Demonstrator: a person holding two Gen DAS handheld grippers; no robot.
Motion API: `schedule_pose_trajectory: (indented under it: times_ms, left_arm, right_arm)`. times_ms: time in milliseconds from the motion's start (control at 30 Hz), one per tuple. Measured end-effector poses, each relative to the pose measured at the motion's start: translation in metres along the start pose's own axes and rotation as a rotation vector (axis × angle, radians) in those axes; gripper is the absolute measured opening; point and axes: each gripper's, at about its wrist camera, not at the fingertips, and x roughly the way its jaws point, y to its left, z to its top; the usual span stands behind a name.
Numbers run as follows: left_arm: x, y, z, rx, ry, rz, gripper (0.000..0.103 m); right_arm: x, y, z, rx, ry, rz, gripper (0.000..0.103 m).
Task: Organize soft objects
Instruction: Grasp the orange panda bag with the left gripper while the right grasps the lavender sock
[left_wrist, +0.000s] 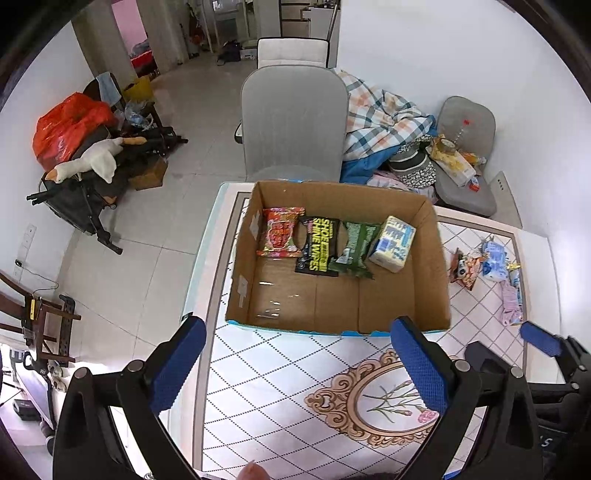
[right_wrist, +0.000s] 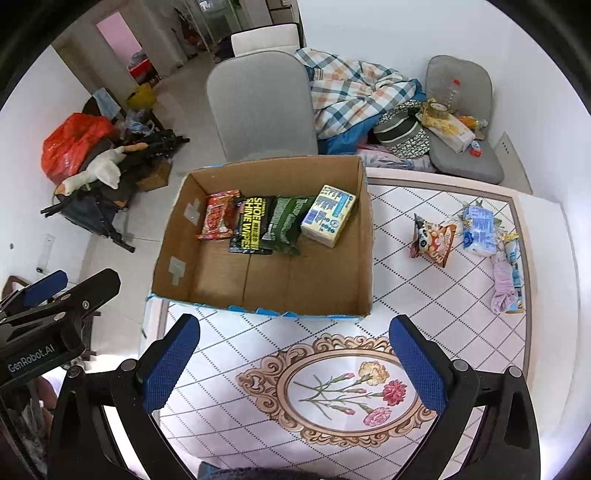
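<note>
Soft packets were split between two places: four lay in a row along the far side of the cardboard box (right_wrist: 364, 236), while a snack bag (right_wrist: 432, 240), a blue tissue pack (right_wrist: 479, 230) and a lilac cloth (right_wrist: 503, 286) sat on the table (right_wrist: 443, 325) to its right. I held both grippers, left gripper (left_wrist: 299, 363) and right gripper (right_wrist: 295, 363), spread wide and empty, short of the box. I judged the loose items light, squashy and crinkly; I would pinch the snack bag across its middle, gently.
</note>
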Motion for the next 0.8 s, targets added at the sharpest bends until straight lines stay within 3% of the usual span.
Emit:
schedule_pose_trajectory:
  times_ms: [200, 300, 433, 533, 633, 800]
  left_arm:
    - [-0.002, -0.050, 0.015, 0.085, -0.012, -0.016, 0.102]
    - [0.009, -0.104, 0.027, 0.200, -0.020, -0.016, 0.102]
    - [0.037, -0.195, 0.044, 0.429, -0.025, -0.005, 0.102]
    - [0.076, -0.265, 0.051, 0.617, -0.014, 0.063, 0.102]
    - [0.129, -0.317, 0.056, 0.738, 0.054, 0.115, 0.102]
    - [0.212, -0.375, 0.040, 0.965, 0.149, 0.180, 0.102]
  right_arm:
    - [-0.003, -0.043, 0.000, 0.078, 0.007, 0.023, 0.103]
    - [-0.009, -0.085, 0.003, 0.142, 0.005, -0.008, 0.103]
    - [-0.011, -0.167, 0.011, 0.237, 0.009, -0.105, 0.103]
    - [-0.003, -0.241, 0.017, 0.333, 0.033, -0.157, 0.103]
    - [0.015, -0.308, 0.021, 0.414, 0.068, -0.206, 0.103]
    - [0.063, -0.394, 0.022, 0.504, 0.177, -0.202, 0.103]
